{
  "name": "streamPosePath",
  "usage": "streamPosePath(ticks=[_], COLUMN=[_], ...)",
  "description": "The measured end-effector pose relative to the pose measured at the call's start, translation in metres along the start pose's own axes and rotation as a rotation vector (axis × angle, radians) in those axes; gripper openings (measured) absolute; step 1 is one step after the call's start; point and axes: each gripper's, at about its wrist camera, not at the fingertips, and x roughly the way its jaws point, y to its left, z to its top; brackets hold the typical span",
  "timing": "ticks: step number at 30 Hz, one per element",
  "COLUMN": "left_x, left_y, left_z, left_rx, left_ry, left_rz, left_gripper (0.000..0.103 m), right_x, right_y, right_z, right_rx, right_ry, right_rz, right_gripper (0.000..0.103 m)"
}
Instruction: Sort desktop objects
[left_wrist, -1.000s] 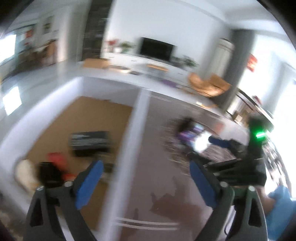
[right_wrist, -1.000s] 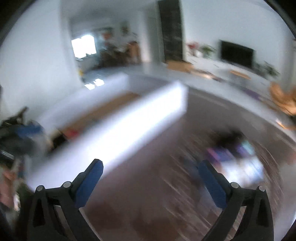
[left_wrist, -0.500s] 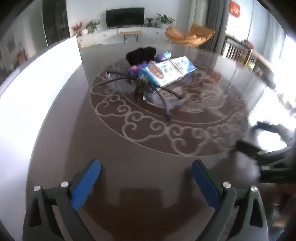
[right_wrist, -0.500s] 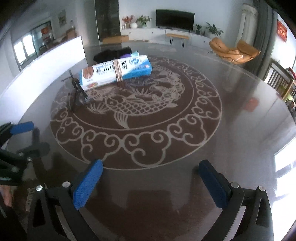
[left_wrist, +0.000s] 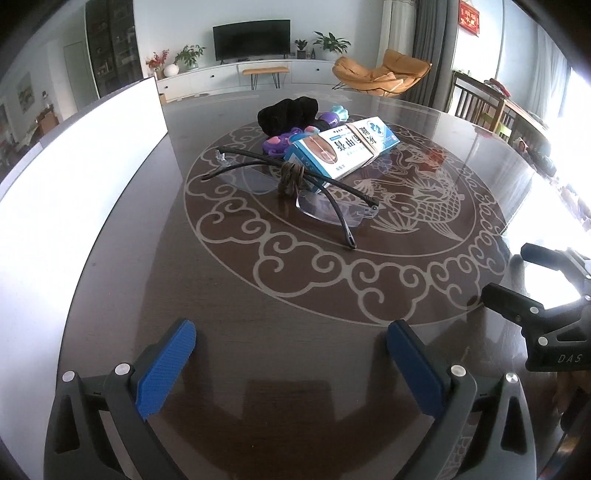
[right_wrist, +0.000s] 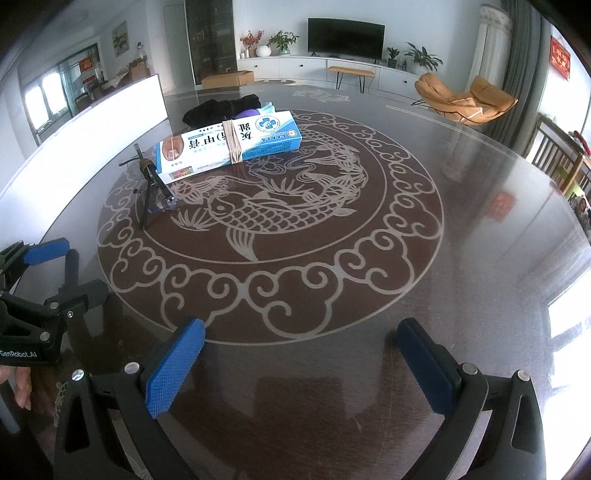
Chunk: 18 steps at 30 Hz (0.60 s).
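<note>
A small heap lies on the round dark table (left_wrist: 258, 295): rimless glasses (left_wrist: 325, 206) with black arms, a brown hair tie (left_wrist: 291, 177) looped on them, a blue-and-white medicine box (left_wrist: 343, 146) with a rubber band, a purple toy (left_wrist: 280, 142) and a black cloth (left_wrist: 288, 114). The box (right_wrist: 229, 146), the glasses (right_wrist: 155, 192) and the cloth (right_wrist: 221, 107) also show in the right wrist view. My left gripper (left_wrist: 291, 362) is open and empty, near the table's front. My right gripper (right_wrist: 299, 362) is open and empty, to its right.
A white storage box wall (left_wrist: 74, 177) stands along the table's left side and shows in the right wrist view (right_wrist: 92, 122). Each gripper shows at the edge of the other's view. A living room with a TV and an orange chair lies behind.
Both grippers swung from the white box on the left to face the table's middle and have steadied. Both stay open and empty.
</note>
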Motion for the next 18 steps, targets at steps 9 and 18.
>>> streamPosePath(ticks=[9,18], left_x=[0.001,0.015], left_y=[0.001,0.024], left_z=[0.000,-0.003], left_rx=[0.001,-0.086], left_ry=[0.000,-0.002], left_rz=[-0.001,0.066], left_gripper=[0.103,0.103], right_x=[0.000,0.000], right_y=[0.000,0.000], right_z=[0.000,0.000], right_rx=[0.000,0.000], right_ry=[0.000,0.000], right_rz=[0.000,0.000], right_gripper=[0.103,0.103])
